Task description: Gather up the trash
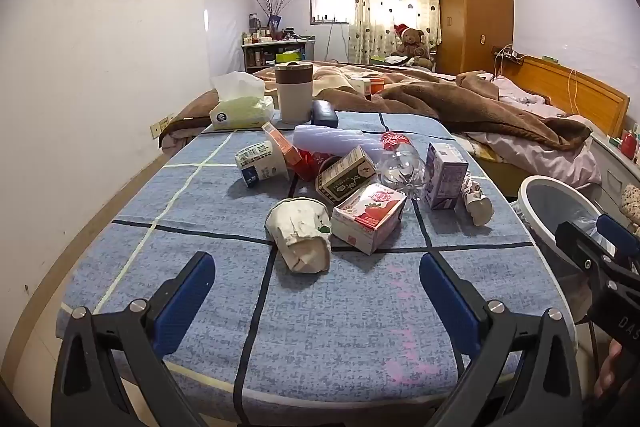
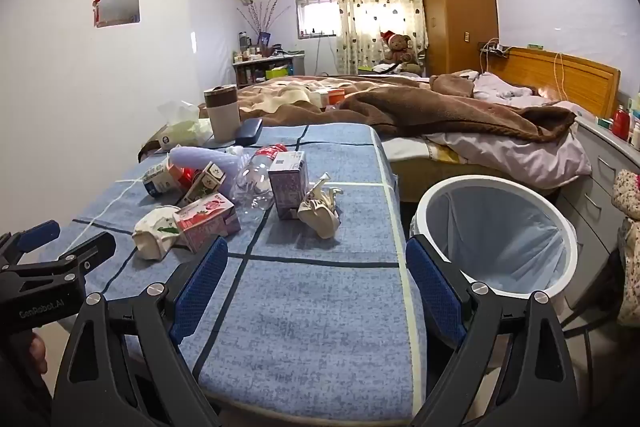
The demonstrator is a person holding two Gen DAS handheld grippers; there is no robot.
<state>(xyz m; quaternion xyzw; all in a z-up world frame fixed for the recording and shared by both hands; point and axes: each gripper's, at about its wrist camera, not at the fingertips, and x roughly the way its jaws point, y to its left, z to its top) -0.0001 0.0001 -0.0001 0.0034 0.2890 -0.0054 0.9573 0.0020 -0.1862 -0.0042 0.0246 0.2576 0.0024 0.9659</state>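
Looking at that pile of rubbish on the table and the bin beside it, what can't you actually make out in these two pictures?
- Bin: its bottom is hidden by its liner in the right wrist view; the left wrist view shows only part, behind the right gripper.
- Red wrapper: mostly buried under cartons, both views.
- Carton labels, such as the strawberry carton: print too small to read.
- Table's near edge: cut off by the left gripper's fingers.

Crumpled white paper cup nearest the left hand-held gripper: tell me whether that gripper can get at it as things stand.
Probably yes. The crumpled white paper cup lies straight ahead of the open left hand-held gripper, with only bare blue tablecloth between. The strawberry carton sits close on its right.
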